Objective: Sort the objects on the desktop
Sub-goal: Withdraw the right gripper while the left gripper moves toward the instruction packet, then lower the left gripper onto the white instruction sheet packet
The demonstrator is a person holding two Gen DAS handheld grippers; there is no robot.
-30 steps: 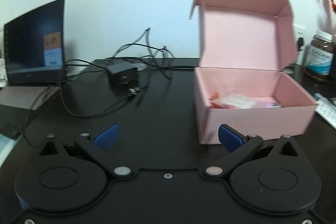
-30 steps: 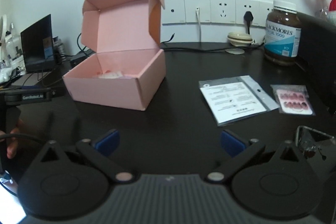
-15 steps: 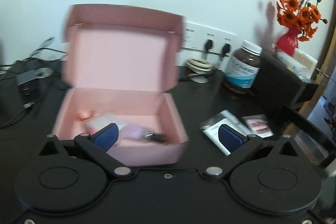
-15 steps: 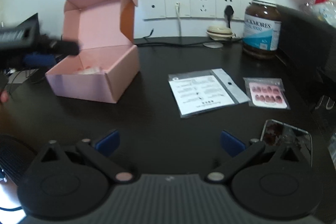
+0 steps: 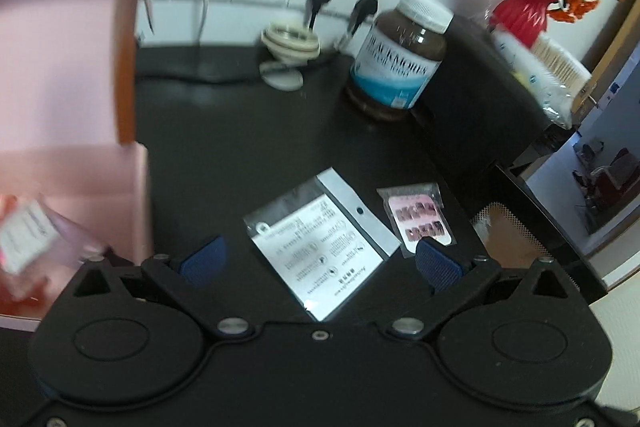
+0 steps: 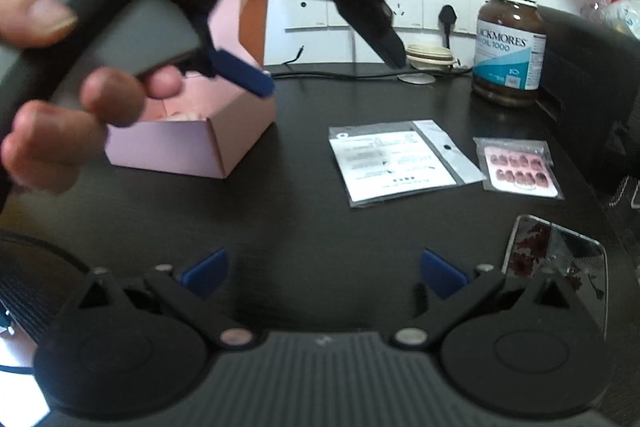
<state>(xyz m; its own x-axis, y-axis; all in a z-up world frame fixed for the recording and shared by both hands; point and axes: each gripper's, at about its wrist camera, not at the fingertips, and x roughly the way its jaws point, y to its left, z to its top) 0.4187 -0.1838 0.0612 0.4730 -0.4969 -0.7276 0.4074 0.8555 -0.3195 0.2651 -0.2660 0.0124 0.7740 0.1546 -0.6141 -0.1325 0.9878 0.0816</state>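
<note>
Both hand-held grippers agape, empty

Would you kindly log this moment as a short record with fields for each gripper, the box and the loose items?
left gripper: open, empty, above the white packet
right gripper: open, empty, over bare desk
pink box: lid up, some items inside
loose on desk: white packet, nail sticker bag, mirror
background: brown bottle

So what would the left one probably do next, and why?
Probably lower the left gripper onto the flat white packet. Its blue fingers are spread open and empty on either side of the packet, which lies loose on the black desk beside the open pink box.
</note>
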